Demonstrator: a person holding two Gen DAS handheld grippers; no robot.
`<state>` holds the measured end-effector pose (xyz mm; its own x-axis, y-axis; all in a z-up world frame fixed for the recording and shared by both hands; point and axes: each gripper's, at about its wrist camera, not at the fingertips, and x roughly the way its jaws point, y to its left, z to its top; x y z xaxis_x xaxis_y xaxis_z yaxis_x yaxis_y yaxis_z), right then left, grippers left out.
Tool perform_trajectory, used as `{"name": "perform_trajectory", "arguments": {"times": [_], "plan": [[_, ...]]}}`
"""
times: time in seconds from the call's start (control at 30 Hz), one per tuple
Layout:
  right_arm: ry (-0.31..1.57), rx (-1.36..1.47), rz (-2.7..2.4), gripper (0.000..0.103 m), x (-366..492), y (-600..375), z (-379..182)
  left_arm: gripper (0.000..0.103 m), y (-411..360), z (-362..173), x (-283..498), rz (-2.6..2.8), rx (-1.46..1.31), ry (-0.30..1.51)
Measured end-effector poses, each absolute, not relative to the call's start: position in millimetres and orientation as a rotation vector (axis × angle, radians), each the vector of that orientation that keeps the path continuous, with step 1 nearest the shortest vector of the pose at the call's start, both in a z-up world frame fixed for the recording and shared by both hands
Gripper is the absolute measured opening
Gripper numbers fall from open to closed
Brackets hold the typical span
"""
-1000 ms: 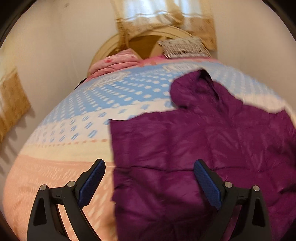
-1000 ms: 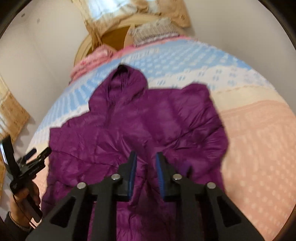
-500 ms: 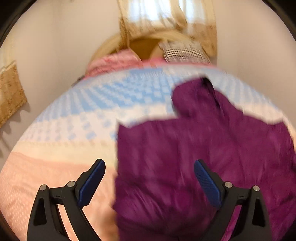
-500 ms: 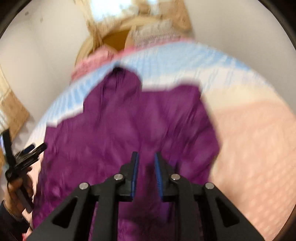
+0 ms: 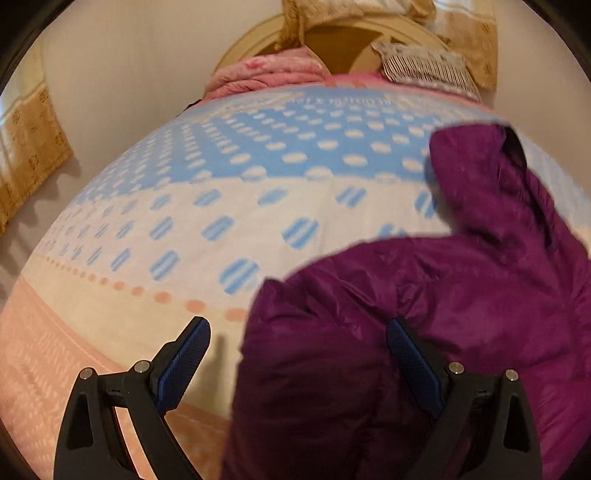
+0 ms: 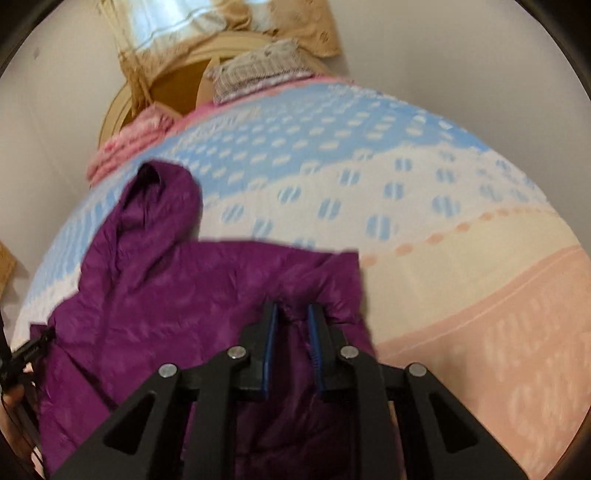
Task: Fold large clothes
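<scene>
Purple jacket (image 5: 461,295) on bedspread (image 5: 258,206) banded blue with white dots, white with blue striped dots, cream and peach; pink blanket (image 5: 266,72), striped pillow (image 5: 424,66), tan headboard (image 5: 343,40), gold curtains (image 6: 155,33).

Bedspread (image 5: 258,206): open, bare from 9 to 12 o'clock of jacket (image 5: 461,302). Far end blocked by pink bedding (image 5: 266,72), pillow (image 5: 424,66), headboard (image 5: 343,40). Walls close both sides.
</scene>
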<state>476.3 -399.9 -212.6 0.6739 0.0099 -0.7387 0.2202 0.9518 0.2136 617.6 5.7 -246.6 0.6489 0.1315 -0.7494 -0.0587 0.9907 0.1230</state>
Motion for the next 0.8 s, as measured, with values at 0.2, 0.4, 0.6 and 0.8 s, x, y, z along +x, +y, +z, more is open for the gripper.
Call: {"name": "perform_trajectory", "arguments": {"times": [0.2,0.4,0.6,0.8], "plan": [[0.825,0.305,-0.123,0.018,474.1,-403.8,-224.4,0.097,3.9,-249.2,615.9,0.112,0.108,0.858],[0.826,0.251,-0.146,0.018,477.4,-395.5,-226.6,0.098,3.1,-250.9,618.1,0.119,0.117,0.856],[0.856,0.216,-0.149,0.018,479.8,-394.1,-223.3,0.099,1.0,-251.0,617.6,0.125,0.124,0.856],[0.782,0.189,-0.205,0.023,451.0,-379.4,-160.7,0.099,-0.8,-218.1,590.1,0.131,0.092,0.828]]}}
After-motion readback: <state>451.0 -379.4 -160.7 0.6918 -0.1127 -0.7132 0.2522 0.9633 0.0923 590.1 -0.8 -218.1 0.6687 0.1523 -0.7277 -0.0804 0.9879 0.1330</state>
